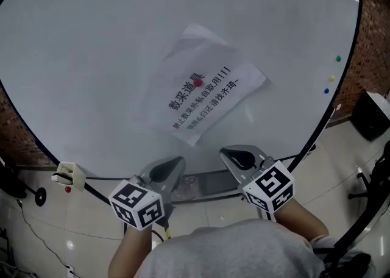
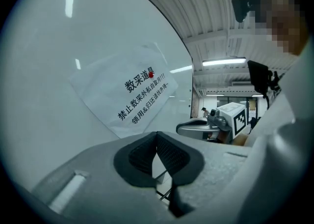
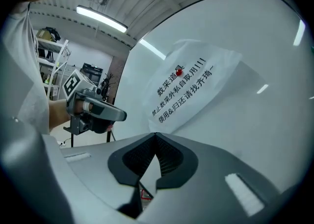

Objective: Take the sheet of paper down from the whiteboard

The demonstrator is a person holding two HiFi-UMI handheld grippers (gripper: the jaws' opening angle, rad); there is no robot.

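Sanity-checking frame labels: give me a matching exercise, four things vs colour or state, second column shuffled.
1 sheet of paper
2 magnet on the sheet
3 left gripper
4 topmost side magnet

A green
B shut, empty
C tilted, on the whiteboard
D red

Pairs: 1-C, 2-D, 3-B, 4-A

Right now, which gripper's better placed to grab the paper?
Probably right: the right gripper points at the bottom corner of the paper; the left gripper aims beside it. Both are shut and must open.
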